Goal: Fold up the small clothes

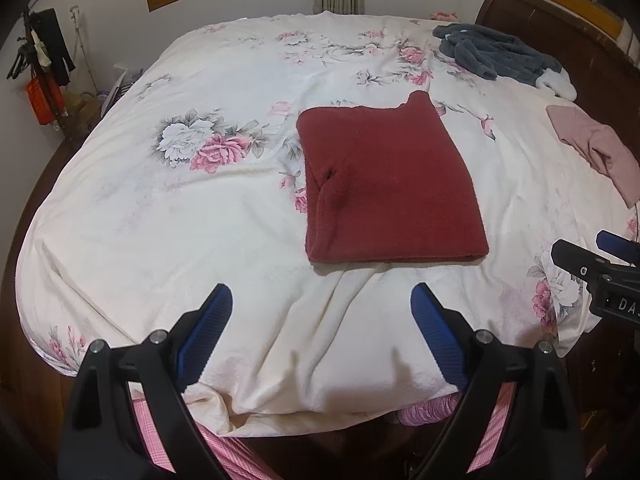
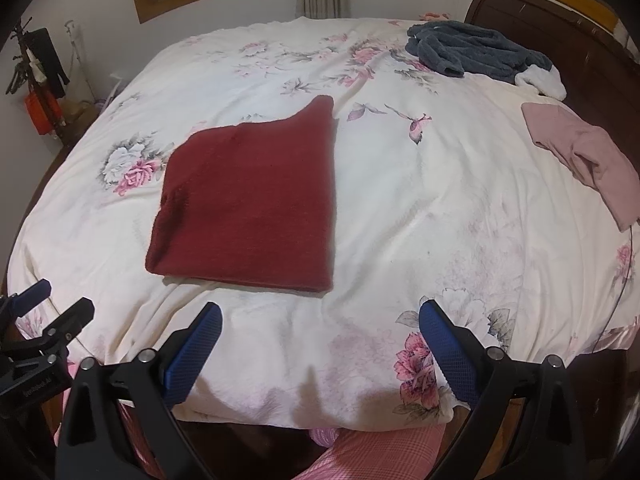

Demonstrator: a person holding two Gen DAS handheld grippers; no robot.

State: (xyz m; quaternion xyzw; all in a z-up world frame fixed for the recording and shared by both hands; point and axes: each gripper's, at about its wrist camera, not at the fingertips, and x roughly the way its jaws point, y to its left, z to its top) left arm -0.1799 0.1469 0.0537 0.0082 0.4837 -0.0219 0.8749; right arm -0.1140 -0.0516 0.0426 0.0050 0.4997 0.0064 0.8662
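A dark red fleece garment lies folded into a flat rectangle in the middle of the floral bed cover. My left gripper hangs open over the near edge of the bed, just short of the garment's front edge, with nothing between its blue pads. My right gripper is open too, empty, a little to the right of the garment's near corner. Each gripper shows at the side of the other's view: the right one, the left one.
A crumpled blue-grey fleece garment lies at the far right by the wooden headboard. A pink garment lies at the right edge. A coat stand is at the left wall. Pink checked trousers show below.
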